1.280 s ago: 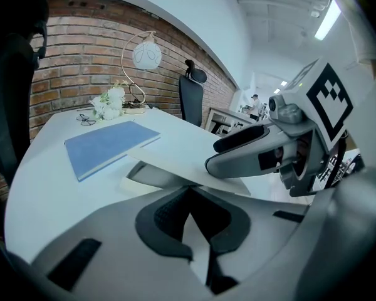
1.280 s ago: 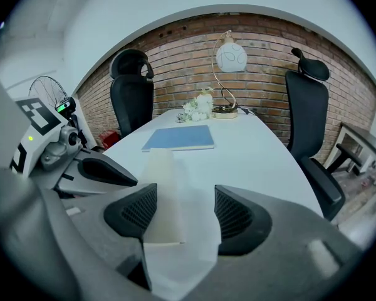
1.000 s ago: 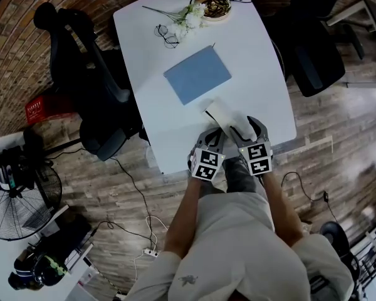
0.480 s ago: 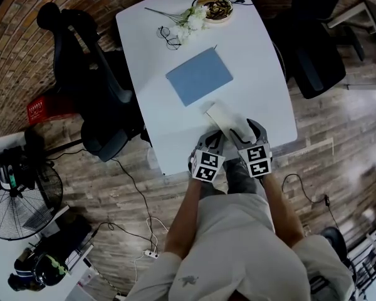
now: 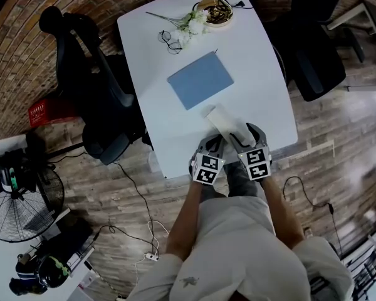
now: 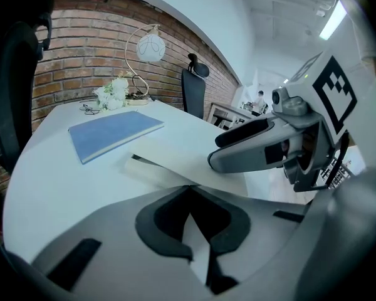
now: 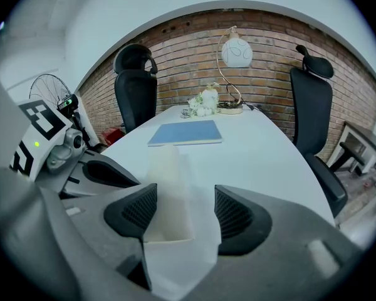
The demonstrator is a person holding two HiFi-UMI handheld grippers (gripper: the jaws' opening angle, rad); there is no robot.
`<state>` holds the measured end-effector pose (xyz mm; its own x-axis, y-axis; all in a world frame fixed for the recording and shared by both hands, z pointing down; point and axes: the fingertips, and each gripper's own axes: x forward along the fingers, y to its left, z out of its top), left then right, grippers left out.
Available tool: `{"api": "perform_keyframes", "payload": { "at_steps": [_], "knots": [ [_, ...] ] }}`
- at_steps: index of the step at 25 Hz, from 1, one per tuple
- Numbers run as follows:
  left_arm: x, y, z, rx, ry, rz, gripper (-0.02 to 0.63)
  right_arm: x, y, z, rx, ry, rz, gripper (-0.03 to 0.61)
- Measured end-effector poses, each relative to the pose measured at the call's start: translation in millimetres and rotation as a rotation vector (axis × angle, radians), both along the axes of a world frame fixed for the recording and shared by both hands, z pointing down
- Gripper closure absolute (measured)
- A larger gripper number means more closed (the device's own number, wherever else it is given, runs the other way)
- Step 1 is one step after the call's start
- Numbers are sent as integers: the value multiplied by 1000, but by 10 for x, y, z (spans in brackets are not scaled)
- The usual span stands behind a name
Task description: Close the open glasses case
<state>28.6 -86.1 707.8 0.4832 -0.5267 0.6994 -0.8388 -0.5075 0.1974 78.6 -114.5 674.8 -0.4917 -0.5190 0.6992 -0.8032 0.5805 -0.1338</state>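
- At the near edge of the white oval table (image 5: 263,55), the left gripper (image 6: 189,193) has its jaws clenched. A thin white edge sits between the pads, and we take it to be the flap of the cream-white soft glasses case (image 6: 175,158).
- Just beside it, the right gripper (image 7: 178,209) is released. Its ribbed pads stand apart on either side of the case body (image 7: 166,187); the left pad is touching or nearly touching it, and the right pad is clear.
- The case (image 5: 222,118) lies on the table directly ahead of both grippers, its long axis pointing away from us.
- We judge the closing barely begun. The flap stands off the body with a dark gap beneath it, so folding it down and pressing it shut remain to be done.
- Farther on lies a flat blue notebook (image 5: 200,79), apart from the case.
- At the far end are black-framed spectacles (image 5: 168,38) and a white flower sprig (image 5: 189,21), neither of them in play.
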Motion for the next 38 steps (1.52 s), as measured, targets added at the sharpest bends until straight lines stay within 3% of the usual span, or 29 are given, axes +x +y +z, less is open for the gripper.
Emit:
{"api": "perform_keyframes", "payload": {
  "at_steps": [38],
  "knots": [
    [-94,47,83,-62,-65,65,609,-45,26,58,-12,13,11,290]
  ]
}}
